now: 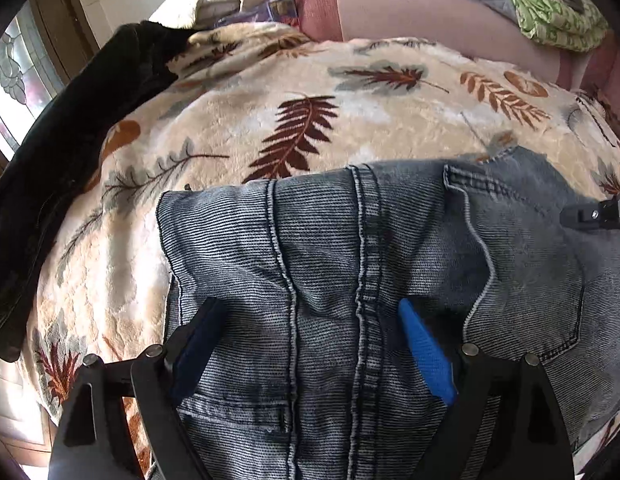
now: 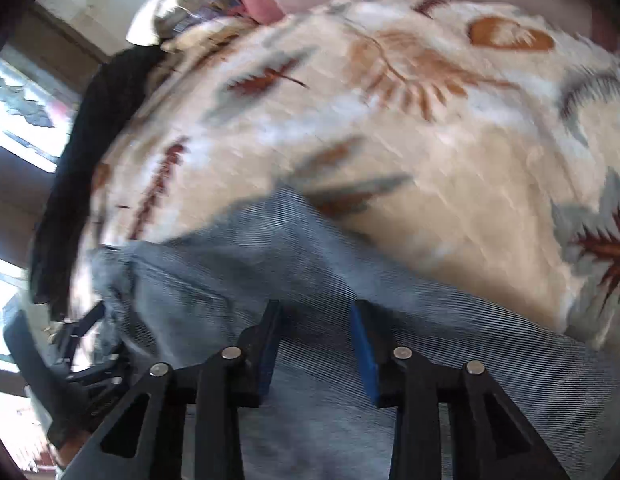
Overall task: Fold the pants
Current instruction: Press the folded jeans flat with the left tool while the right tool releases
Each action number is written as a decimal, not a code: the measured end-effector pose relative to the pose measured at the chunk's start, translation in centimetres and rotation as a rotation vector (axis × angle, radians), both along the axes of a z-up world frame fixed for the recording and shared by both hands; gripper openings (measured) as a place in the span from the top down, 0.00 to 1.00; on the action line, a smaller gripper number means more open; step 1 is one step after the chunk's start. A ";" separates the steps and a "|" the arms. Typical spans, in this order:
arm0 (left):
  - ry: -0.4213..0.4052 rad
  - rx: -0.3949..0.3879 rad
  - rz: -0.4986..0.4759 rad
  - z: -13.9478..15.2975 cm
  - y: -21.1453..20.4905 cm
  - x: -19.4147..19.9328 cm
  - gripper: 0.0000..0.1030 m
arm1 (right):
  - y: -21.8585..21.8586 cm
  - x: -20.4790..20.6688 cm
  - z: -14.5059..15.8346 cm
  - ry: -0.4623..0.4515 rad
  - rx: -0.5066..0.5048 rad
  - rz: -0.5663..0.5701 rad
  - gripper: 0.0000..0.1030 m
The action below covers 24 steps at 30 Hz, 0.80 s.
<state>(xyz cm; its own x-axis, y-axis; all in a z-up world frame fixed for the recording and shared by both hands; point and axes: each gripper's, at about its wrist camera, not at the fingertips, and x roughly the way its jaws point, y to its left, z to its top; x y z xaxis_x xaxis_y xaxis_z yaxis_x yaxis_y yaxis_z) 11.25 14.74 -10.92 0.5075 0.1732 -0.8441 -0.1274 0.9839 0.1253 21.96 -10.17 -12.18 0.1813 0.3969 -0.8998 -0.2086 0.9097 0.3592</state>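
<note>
Denim pants [image 1: 330,264] lie beneath both grippers' parted fingers [image 1: 426,344], ungripped.

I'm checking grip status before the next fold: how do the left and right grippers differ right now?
The left gripper stands wide open, its fingers straddling the seams of the jeans; the right gripper shows a much narrower gap. The left wrist view is sharp; the right wrist view is blurred. Both point down over the jeans on the leaf-print blanket, and neither pinches any denim.
</note>
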 end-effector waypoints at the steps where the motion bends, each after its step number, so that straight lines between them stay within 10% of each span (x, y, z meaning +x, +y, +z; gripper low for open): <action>1: 0.011 -0.001 0.004 0.4 0.0 0.0 0.13 | -0.7 -0.1 0.0 -0.013 0.042 -0.020 0.70; 5: -0.060 -0.044 0.029 3.3 0.4 -1.8 0.14 | -2.0 -2.8 4.4 -0.112 0.105 -0.059 0.67; 9: -0.030 -0.036 -0.018 2.2 -0.7 -3.3 0.14 | -3.8 -7.0 4.6 -0.130 0.167 -0.093 0.24; 12: -0.032 -0.029 -0.014 0.3 -0.9 -3.6 0.10 | -6.3 -6.9 -0.2 -0.026 0.138 -0.168 0.28; 19: -0.128 -0.153 0.002 3.5 -0.5 -6.0 0.10 | -12.6 -9.0 4.8 -0.135 0.226 -0.276 0.28; 24: -0.060 -0.102 -0.054 0.4 -2.3 -5.7 0.08 | -22.5 -6.9 0.7 -0.084 0.154 -0.499 0.30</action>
